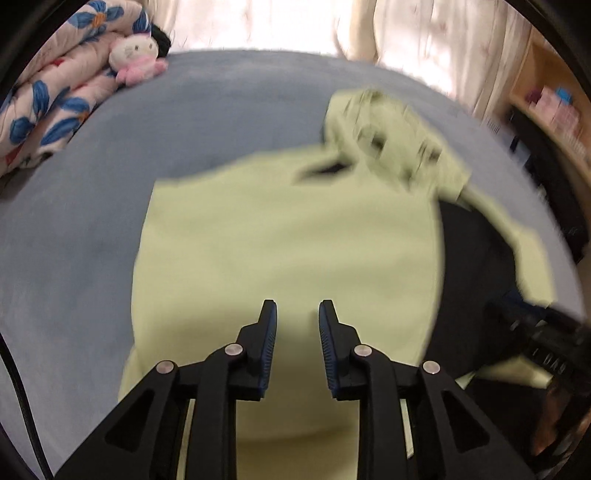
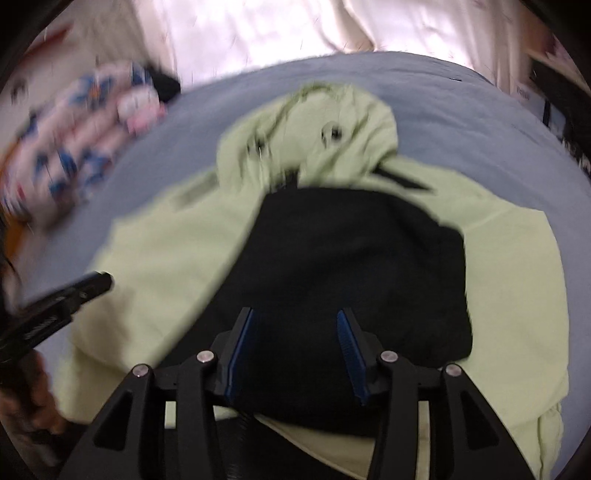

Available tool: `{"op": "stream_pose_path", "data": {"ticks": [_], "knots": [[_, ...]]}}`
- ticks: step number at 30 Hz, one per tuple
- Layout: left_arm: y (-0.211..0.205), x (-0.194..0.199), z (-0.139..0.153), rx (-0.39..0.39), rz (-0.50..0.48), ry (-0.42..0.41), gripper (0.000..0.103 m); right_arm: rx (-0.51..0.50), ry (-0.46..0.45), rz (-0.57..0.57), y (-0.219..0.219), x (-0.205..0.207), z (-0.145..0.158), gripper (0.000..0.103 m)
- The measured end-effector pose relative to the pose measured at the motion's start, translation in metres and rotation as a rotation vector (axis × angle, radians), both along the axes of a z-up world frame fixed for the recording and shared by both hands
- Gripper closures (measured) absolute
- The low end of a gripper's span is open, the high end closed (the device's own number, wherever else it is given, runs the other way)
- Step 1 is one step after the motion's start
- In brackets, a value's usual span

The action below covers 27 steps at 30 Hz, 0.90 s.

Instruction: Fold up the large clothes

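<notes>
Nearest in the left wrist view: left gripper (image 1: 297, 314), jaws slightly apart, nothing between the pads, hanging over the plain pale green panel of the jacket (image 1: 280, 243). Nearest in the right wrist view: right gripper (image 2: 295, 321), jaws parted wider, also empty, poised over the black lining (image 2: 354, 266) laid bare where the front lies open. Spread flat on the grey-blue bed cover (image 1: 74, 229), long axis running away from both tools, hem close by and hood (image 2: 325, 125) at the far end. Green side panel directly ahead of the left tool, the loose right flap (image 2: 517, 280) lying off to the right tool's side; each hand probably best placed for its own edge. Farther off, folded floral quilt (image 1: 55, 107) and small plush toy (image 1: 135, 59) at the bed's far left corner, pale curtains (image 1: 295, 22) behind.
</notes>
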<state>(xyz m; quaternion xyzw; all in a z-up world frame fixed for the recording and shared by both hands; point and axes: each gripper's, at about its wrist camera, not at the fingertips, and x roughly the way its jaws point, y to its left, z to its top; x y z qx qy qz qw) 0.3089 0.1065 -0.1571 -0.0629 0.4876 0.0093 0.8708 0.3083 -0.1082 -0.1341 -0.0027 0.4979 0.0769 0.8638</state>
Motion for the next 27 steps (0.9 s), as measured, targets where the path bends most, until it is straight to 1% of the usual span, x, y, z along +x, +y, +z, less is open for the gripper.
{"op": "stream_pose_path", "data": {"ticks": [2, 3, 4, 5, 6, 7, 8, 10, 12, 13, 14, 16, 17, 18, 20, 23, 27], "knots": [[0.015, -0.010, -0.015, 0.013, 0.024, 0.014, 0.082, -0.109, -0.008, -0.058, -0.018, -0.005, -0.012, 0.057], [0.027, -0.017, -0.017, -0.012, 0.026, -0.007, 0.082, -0.123, -0.014, -0.084, -0.030, -0.008, -0.011, 0.057], [0.036, -0.021, -0.017, -0.030, 0.030, -0.022, 0.082, -0.077, -0.017, -0.094, -0.046, -0.010, -0.011, 0.062], [0.046, -0.025, -0.017, -0.014, 0.062, -0.024, 0.082, -0.013, -0.006, -0.095, -0.059, -0.013, -0.010, 0.063], [0.052, -0.027, -0.017, -0.010, 0.076, -0.022, 0.082, 0.014, 0.001, -0.101, -0.063, -0.015, -0.009, 0.064], [0.058, -0.030, -0.017, -0.023, 0.087, -0.019, 0.082, 0.030, 0.008, -0.110, -0.067, -0.018, -0.007, 0.064], [0.060, -0.031, -0.016, -0.024, 0.097, -0.017, 0.082, 0.029, 0.016, -0.121, -0.069, -0.021, -0.005, 0.063], [0.060, -0.034, -0.012, 0.013, 0.114, -0.007, 0.082, 0.001, 0.031, -0.129, -0.063, -0.025, -0.004, 0.061], [0.060, -0.035, -0.007, 0.016, 0.119, 0.002, 0.082, -0.066, 0.043, -0.145, -0.054, -0.031, -0.002, 0.054], [0.060, -0.035, -0.006, 0.013, 0.122, 0.006, 0.082, -0.108, 0.045, -0.149, -0.050, -0.032, 0.000, 0.048], [0.063, -0.036, -0.001, 0.008, 0.128, 0.011, 0.081, -0.137, 0.043, -0.149, -0.046, -0.034, 0.003, 0.047], [0.064, -0.037, 0.007, 0.002, 0.139, 0.005, 0.080, -0.156, 0.037, -0.150, -0.044, -0.036, 0.010, 0.047], [0.064, -0.039, 0.011, 0.004, 0.143, -0.003, 0.075, -0.154, 0.033, -0.152, -0.045, -0.039, 0.015, 0.047], [0.064, -0.045, 0.015, 0.006, 0.147, -0.010, 0.072, -0.144, 0.024, -0.153, -0.046, -0.045, 0.021, 0.047], [0.064, -0.054, 0.026, 0.016, 0.157, -0.028, 0.059, -0.104, -0.002, -0.152, -0.048, -0.055, 0.036, 0.047], [0.063, -0.069, 0.042, 0.036, 0.159, -0.057, 0.056, -0.049, -0.065, -0.163, -0.052, -0.070, 0.058, 0.047], [0.057, -0.092, 0.059, 0.069, 0.151, -0.072, 0.053, -0.056, -0.167, -0.178, -0.049, -0.094, 0.084, 0.047]]}}
